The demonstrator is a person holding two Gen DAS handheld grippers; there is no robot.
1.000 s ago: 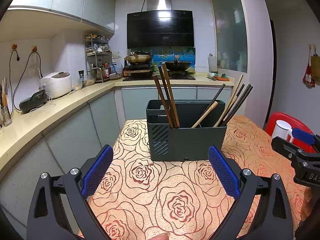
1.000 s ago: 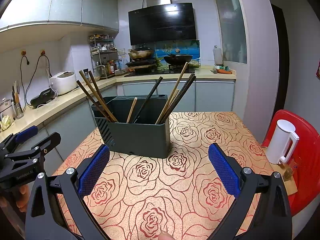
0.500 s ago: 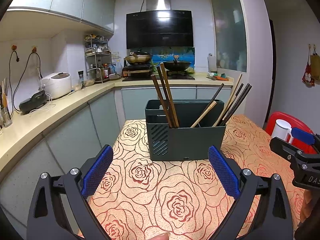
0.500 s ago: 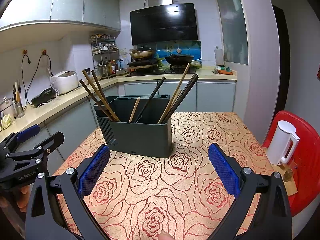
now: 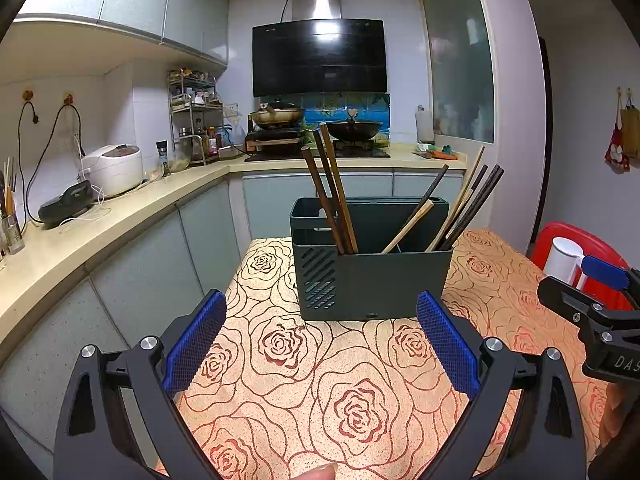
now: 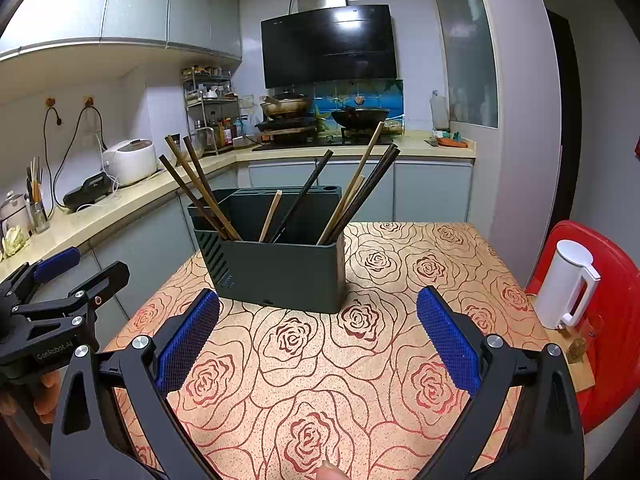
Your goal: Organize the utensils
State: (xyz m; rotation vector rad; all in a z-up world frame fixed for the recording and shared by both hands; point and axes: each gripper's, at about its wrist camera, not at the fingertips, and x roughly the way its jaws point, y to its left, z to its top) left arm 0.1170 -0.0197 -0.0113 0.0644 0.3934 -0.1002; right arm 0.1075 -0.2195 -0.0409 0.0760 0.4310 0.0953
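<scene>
**Both grippers drift a little, the chopsticks stay in the holder**

Left wrist view: the left gripper [image 5: 322,350] is wide open and holds nothing; its blue pads stand well apart above the rose-patterned counter [image 5: 288,392]; compared with a second ago the dark holder [image 5: 372,264] sits only slightly lower and to the left in the picture, so the gripper has shifted very little; the chopsticks [image 5: 334,196] lean inside the holder in separate bundles, one at its left end, the others toward its right end; the right gripper [image 5: 592,304] shows at the right edge, also open and empty.

Right wrist view: the right gripper [image 6: 318,346] is open wide with nothing between the pads; the holder [image 6: 280,264] looks a little nearer than a second ago; it stands near the far left corner of the counter; no chopstick has changed its place; the white kettle [image 6: 566,284] stands on the red chair [image 6: 616,320] beside the counter.

Meaning for the task: all utensils I can see are already in the holder; this fits either sorting between compartments still to come, or a finished job.
</scene>
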